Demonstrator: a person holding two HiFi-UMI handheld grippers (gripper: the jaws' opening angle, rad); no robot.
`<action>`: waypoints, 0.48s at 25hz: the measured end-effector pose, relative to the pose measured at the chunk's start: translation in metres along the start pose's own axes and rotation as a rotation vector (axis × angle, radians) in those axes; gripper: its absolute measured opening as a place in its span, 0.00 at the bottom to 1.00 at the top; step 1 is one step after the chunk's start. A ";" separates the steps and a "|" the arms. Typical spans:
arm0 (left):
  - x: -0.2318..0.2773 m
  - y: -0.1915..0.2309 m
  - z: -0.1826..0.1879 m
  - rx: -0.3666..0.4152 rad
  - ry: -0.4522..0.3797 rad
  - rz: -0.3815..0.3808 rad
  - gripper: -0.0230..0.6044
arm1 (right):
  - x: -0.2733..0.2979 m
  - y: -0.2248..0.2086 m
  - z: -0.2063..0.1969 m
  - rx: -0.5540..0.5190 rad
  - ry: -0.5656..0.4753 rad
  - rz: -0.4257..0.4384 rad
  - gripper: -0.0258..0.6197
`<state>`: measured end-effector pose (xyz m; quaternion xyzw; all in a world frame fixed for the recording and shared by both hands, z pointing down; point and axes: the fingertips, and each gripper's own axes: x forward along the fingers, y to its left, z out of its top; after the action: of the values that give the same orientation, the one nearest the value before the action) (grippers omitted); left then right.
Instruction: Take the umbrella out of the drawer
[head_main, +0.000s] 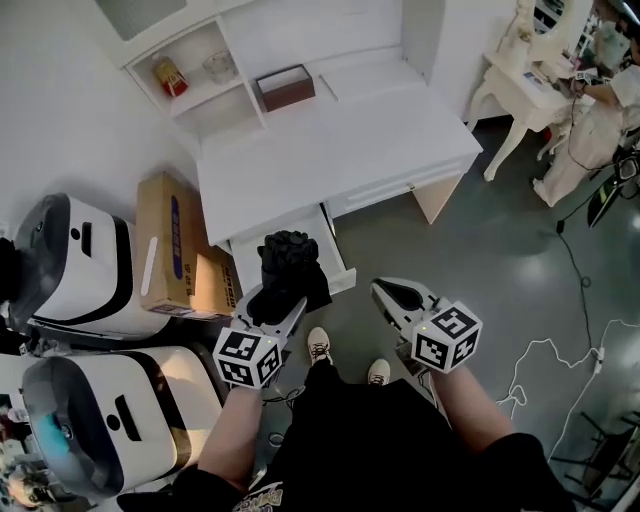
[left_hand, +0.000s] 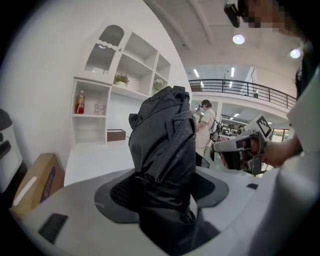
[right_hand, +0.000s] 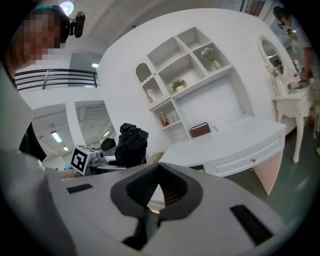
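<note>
The black folded umbrella (head_main: 288, 265) stands upright in my left gripper (head_main: 272, 305), whose jaws are shut on its lower part. It is held just above the open white drawer (head_main: 338, 255) of the white desk (head_main: 340, 150). In the left gripper view the umbrella (left_hand: 162, 160) fills the space between the jaws. My right gripper (head_main: 386, 291) hangs to the right of the drawer, shut with nothing in it. In the right gripper view its pads (right_hand: 172, 187) meet, and the umbrella (right_hand: 131, 145) shows off to the left.
A cardboard box (head_main: 170, 245) and two white machines (head_main: 80, 265) (head_main: 110, 420) stand left of the desk. On the desk sits a brown box (head_main: 285, 87), with a red can (head_main: 172, 75) on the shelf. A white dressing table (head_main: 525, 90), a person (head_main: 600, 120) and a floor cable (head_main: 550, 360) are at right.
</note>
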<state>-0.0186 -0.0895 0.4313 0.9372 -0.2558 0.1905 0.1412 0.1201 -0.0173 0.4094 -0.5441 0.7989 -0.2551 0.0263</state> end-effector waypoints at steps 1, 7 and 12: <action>-0.007 -0.005 0.001 -0.011 -0.013 0.010 0.51 | -0.003 0.004 0.001 -0.010 -0.001 0.014 0.04; -0.046 -0.039 -0.007 -0.057 -0.066 0.077 0.51 | -0.023 0.027 -0.005 -0.053 0.012 0.099 0.04; -0.076 -0.061 -0.021 -0.091 -0.076 0.126 0.51 | -0.031 0.044 -0.020 -0.055 0.045 0.156 0.04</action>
<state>-0.0529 0.0011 0.4071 0.9184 -0.3278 0.1515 0.1617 0.0890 0.0297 0.4001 -0.4750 0.8459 -0.2423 0.0134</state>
